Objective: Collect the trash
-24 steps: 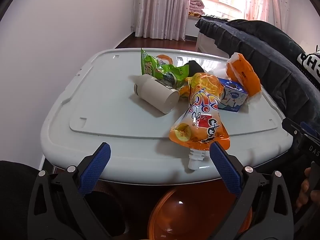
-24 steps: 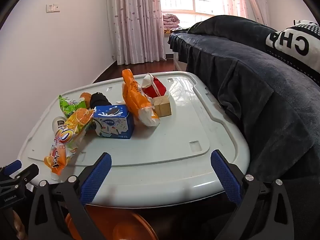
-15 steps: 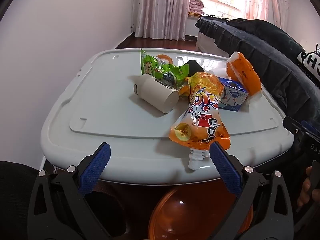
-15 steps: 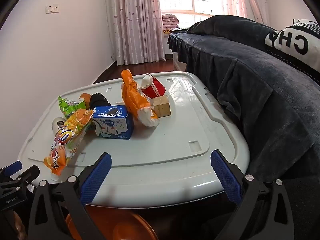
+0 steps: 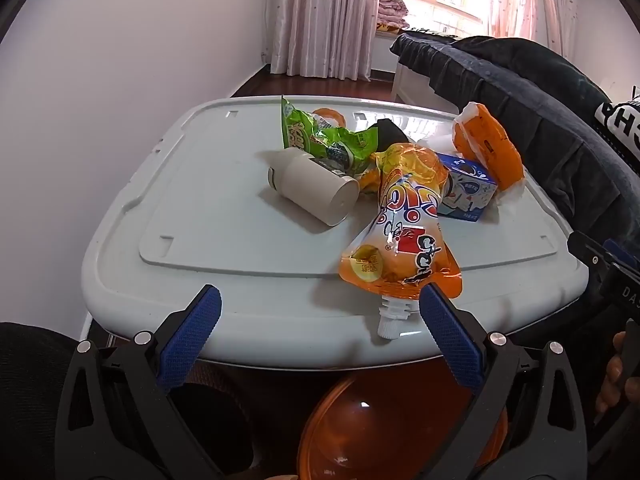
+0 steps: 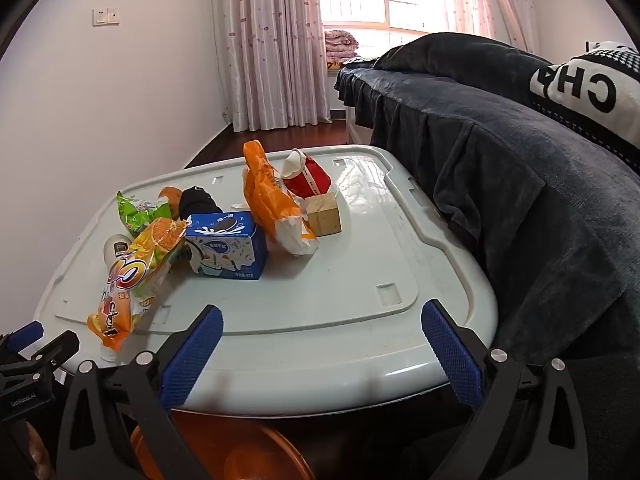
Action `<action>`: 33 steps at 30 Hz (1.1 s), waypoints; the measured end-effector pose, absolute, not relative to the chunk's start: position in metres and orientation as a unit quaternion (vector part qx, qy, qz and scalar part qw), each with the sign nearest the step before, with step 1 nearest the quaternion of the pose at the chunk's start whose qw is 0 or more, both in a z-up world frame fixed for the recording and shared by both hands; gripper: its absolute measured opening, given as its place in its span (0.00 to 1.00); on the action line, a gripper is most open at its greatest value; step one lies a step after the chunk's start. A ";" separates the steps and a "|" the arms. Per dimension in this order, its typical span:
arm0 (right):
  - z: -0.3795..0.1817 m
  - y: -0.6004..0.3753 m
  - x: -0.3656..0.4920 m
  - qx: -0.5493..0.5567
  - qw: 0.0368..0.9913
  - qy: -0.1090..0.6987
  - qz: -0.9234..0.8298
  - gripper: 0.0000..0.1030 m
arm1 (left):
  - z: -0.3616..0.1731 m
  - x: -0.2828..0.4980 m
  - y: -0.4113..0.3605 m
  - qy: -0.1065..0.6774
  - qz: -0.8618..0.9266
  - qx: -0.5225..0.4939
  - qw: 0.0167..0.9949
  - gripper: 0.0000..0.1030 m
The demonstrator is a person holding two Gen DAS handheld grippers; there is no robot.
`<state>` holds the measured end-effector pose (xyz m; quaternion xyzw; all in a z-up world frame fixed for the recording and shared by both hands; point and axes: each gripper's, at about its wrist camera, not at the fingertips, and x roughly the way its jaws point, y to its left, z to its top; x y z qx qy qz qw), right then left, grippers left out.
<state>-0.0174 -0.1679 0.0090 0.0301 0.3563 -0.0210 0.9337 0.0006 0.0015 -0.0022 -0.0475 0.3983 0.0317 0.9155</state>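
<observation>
Pale grey plastic lid serving as desk [image 5: 224, 240], trash strewn over its middle and far part. Landmark: blue cookie box [image 5: 466, 192], lying near desk centre.

Touching the box on its left, an orange juice pouch [image 5: 404, 232], flat, white spout [image 5: 390, 320] poking over the near desk edge. Further left of the box, a white bottle [image 5: 316, 190] on its side, base toward the camera. Behind the bottle, beyond the box's left side, a crumpled green snack bag [image 5: 320, 140]. Just behind the box, a dark black lump [image 6: 198, 202], kind unclear. Leaning at the box's right, an orange wrapper [image 6: 270, 200] standing up on end. Beyond that wrapper, right of the box, a small wooden cube [image 6: 324, 214] and a red-and-white carton [image 6: 308, 176] tipped over behind it.

Left tool [image 5: 320, 336]: blue pads spread wide apart, nothing between them, hovering at the near desk edge, right pad just beside the pouch spout, contact not certain. Right tool [image 6: 322, 348]: pads likewise wide apart, empty, over the near edge, well short of the box.

Below the desk edge, an orange basin [image 5: 400, 420]. Right of the box, off the desk, a dark blanket [image 6: 520, 184] draped over furniture.
</observation>
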 end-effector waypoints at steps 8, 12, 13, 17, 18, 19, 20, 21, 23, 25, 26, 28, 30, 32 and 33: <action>0.011 -0.170 -0.018 0.029 0.934 0.356 -0.021 0.95 | -0.006 0.003 0.001 0.399 0.031 -0.046 0.915 0.94; 0.011 -0.172 -0.015 0.029 0.934 0.356 -0.021 0.95 | -0.006 0.002 0.002 0.399 0.031 -0.046 0.915 0.94; 0.011 -0.172 -0.014 0.028 0.934 0.357 -0.022 0.95 | -0.006 0.002 0.003 0.400 0.031 -0.046 0.915 0.94; 0.011 -0.169 -0.017 0.028 0.934 0.355 -0.023 0.95 | -0.004 0.001 0.000 0.400 0.033 -0.043 0.915 0.94; 0.011 -0.170 -0.017 0.028 0.934 0.355 -0.023 0.95 | -0.004 0.001 0.000 0.400 0.032 -0.043 0.915 0.94; 0.011 -0.171 -0.016 0.028 0.934 0.355 -0.023 0.95 | -0.004 0.001 0.000 0.400 0.032 -0.044 0.915 0.94; 0.011 -0.171 -0.015 0.028 0.934 0.356 -0.023 0.95 | -0.004 0.001 0.001 0.400 0.032 -0.044 0.915 0.94; 0.011 -0.171 -0.015 0.027 0.934 0.356 -0.023 0.95 | -0.004 0.001 0.001 0.400 0.032 -0.044 0.915 0.94; 0.010 -0.169 -0.017 0.027 0.934 0.355 -0.023 0.95 | -0.004 0.001 0.001 0.400 0.033 -0.044 0.915 0.94; 0.010 -0.168 -0.018 0.025 0.935 0.353 -0.023 0.95 | -0.004 0.001 0.001 0.399 0.033 -0.045 0.915 0.94; 0.011 -0.168 -0.017 0.025 0.935 0.353 -0.023 0.95 | -0.004 0.001 0.002 0.399 0.034 -0.045 0.915 0.94; 0.010 -0.168 -0.017 0.024 0.935 0.353 -0.023 0.95 | -0.004 0.000 0.002 0.399 0.034 -0.046 0.915 0.94; 0.010 -0.168 -0.017 0.024 0.935 0.353 -0.023 0.95 | -0.004 0.001 0.002 0.399 0.034 -0.046 0.915 0.94; 0.010 -0.168 -0.017 0.024 0.935 0.353 -0.023 0.95 | -0.004 0.001 0.003 0.400 0.035 -0.045 0.915 0.94; 0.010 -0.168 -0.018 0.023 0.935 0.353 -0.023 0.95 | -0.004 0.000 0.003 0.400 0.035 -0.045 0.915 0.94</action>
